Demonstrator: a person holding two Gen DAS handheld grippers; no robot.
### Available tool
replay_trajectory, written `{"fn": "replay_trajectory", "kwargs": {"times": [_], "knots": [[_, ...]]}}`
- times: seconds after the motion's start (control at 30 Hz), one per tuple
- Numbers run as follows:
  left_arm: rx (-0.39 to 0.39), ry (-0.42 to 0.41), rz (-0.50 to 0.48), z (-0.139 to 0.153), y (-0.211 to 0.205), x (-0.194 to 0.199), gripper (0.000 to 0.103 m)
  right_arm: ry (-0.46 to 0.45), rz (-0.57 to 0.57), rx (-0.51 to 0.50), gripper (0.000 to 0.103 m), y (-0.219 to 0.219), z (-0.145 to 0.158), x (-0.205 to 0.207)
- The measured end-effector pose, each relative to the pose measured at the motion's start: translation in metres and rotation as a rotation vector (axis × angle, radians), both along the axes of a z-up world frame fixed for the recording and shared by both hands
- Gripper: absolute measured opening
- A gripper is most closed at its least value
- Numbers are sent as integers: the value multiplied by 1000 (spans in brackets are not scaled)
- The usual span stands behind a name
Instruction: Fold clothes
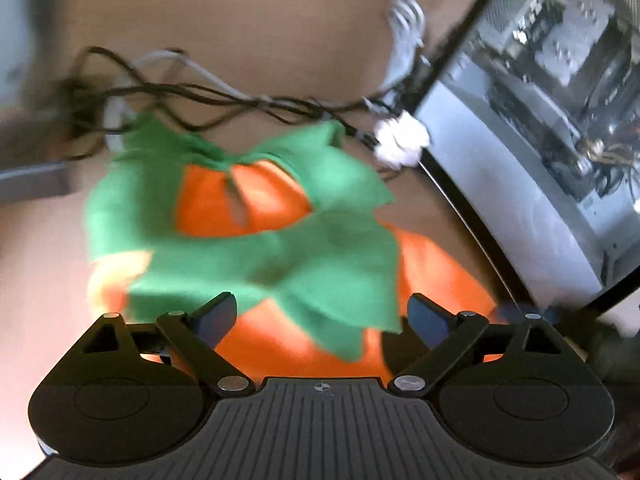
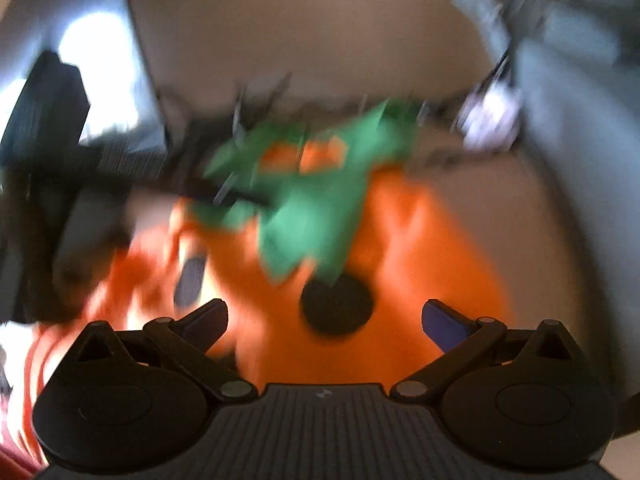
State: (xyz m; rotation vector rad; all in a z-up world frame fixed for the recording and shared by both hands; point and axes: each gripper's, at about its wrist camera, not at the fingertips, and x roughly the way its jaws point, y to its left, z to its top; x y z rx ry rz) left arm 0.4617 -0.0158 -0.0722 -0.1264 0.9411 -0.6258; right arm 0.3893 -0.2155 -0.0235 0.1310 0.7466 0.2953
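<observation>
tan tabletop [image 1: 248, 12] under orange-green garment [image 1: 280, 248], cables [image 1: 192, 96] behind; both tongs [image 1: 320, 312] [image 2: 324, 320] agape, empty

In the lower part of the frame the left gripper [image 1: 322, 318] has its jaws spread wide, nothing pressed between the blue pads [image 1: 216, 316]. Just beyond them, at the centre, an orange garment [image 1: 436, 276] with a jagged green collar [image 1: 248, 248] lies on the tan table [image 1: 248, 28]. Dark and pale cables [image 1: 188, 92] tangle across the upper left, behind the garment. A white connector [image 1: 402, 140] sits right of the collar, beside an open computer case [image 1: 552, 112] at the upper right. The picture is blurred.
</observation>
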Motion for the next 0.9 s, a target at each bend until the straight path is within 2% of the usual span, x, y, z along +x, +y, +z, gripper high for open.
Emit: {"fn": "replay_trajectory", "kwargs": {"times": [0.07,0.13,0.2,0.23,0.27,0.3,0.43,0.5,0.6,0.63,0.77,0.9], "knots": [[-11,-1,62,-4,13,-4,96,-92,-32,-33,103,-4,27,7],[-25,10,123,-9,24,-5,96,-148,-38,-75,95,3,44,25],[-50,46,171,-16,32,-4,96,-160,-4,-136,66,25,45,54],[-62,59,188,-19,35,-6,96,-159,16,-169,59,36,44,69],[-68,62,192,-19,38,-9,96,-149,40,-197,44,48,40,84],[-68,60,190,-18,38,-12,96,-125,70,-214,38,62,33,98],[-56,55,160,-12,38,-33,98,-42,162,-236,33,96,3,149],[-52,76,153,-16,39,-41,99,26,166,-143,25,99,-7,172],[-20,84,159,-25,39,-49,99,148,247,41,25,104,-17,190],[-6,82,162,-27,39,-51,99,177,278,70,25,110,-21,192],[28,49,157,-31,35,-57,100,208,359,30,25,145,-36,192],[61,26,140,-33,32,-66,103,130,322,-50,25,153,-43,202]]}}
